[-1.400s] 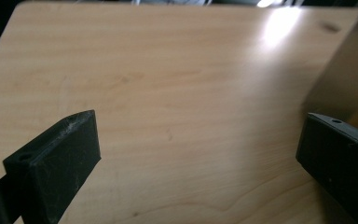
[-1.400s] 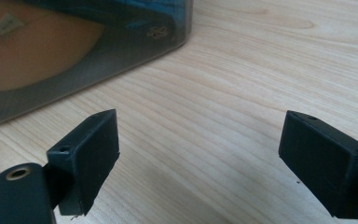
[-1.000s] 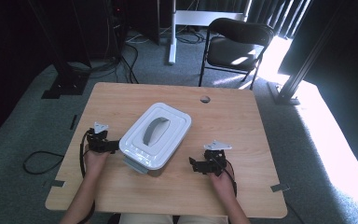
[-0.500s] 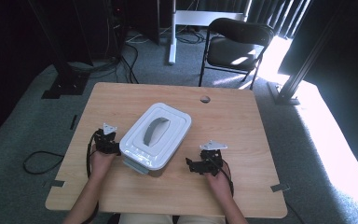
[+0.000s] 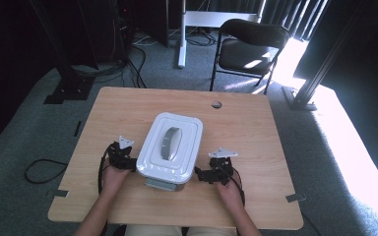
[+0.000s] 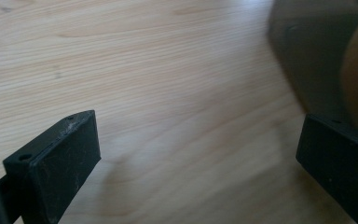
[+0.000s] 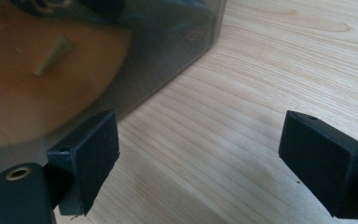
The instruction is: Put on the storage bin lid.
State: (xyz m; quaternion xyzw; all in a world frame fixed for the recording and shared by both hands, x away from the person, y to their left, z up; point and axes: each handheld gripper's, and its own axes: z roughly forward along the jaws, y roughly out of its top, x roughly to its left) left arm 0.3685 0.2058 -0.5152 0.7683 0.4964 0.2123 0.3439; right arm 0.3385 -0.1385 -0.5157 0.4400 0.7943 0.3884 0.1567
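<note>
Now, grippers (image 5: 130, 164) flanking lidded container (image 5: 171, 145).

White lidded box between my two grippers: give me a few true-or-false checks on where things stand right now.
1. The lid sits on the box. True.
2. The left gripper is clamped on the lid's grey handle. False: its jaws are open beside the box's left side, with bare table between them.
3. The right gripper has open jaws next to the box's right side. True.
4. The box stands on the floor beside the chair. False: it stands on the wooden table.
</note>
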